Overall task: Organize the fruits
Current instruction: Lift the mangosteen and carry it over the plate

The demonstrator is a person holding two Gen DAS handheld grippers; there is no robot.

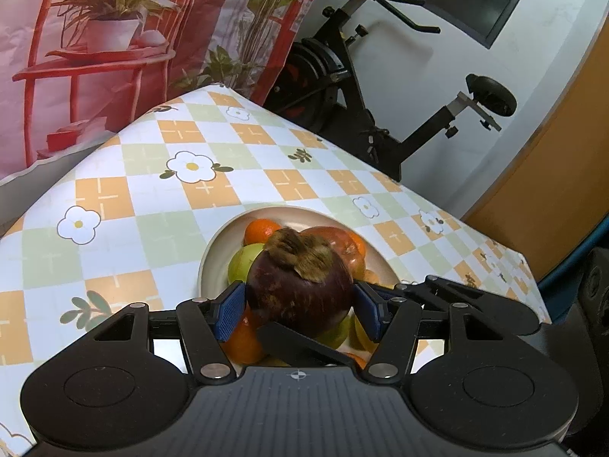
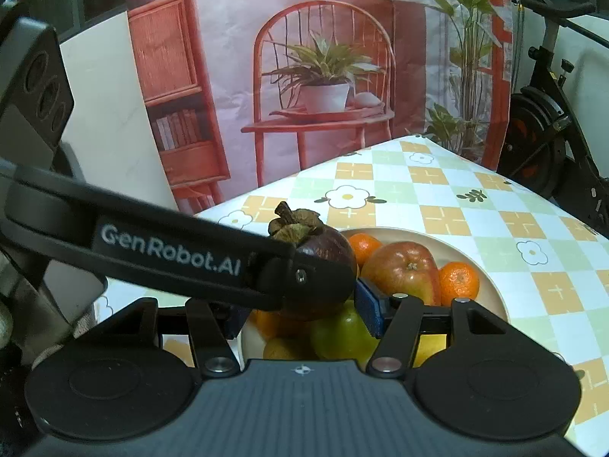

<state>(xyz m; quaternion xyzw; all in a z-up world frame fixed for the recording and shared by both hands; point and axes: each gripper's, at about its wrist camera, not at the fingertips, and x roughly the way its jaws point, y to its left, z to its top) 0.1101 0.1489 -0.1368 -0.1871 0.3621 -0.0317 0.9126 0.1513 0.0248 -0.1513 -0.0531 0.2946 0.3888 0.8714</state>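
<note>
Left tool (image 1: pixel 300 304) has its blue pads (image 1: pixel 230 314) pressed on both sides of a dark purple mangosteen (image 1: pixel 300 289), holding it just above the fruit bowl (image 1: pixel 213 255). From the right wrist view that same mangosteen (image 2: pixel 323 266) sits at the tip of the left tool's black arm, over the pile. Right tool (image 2: pixel 304 312) hangs low at the bowl (image 2: pixel 491 293); one blue pad (image 2: pixel 367 304) shows, the other is hidden, so I cannot tell how wide it stands. Below: a red apple (image 2: pixel 403 270), oranges (image 2: pixel 458 280), a green apple (image 2: pixel 342 335), all on the checked desk (image 2: pixel 495 205).
</note>
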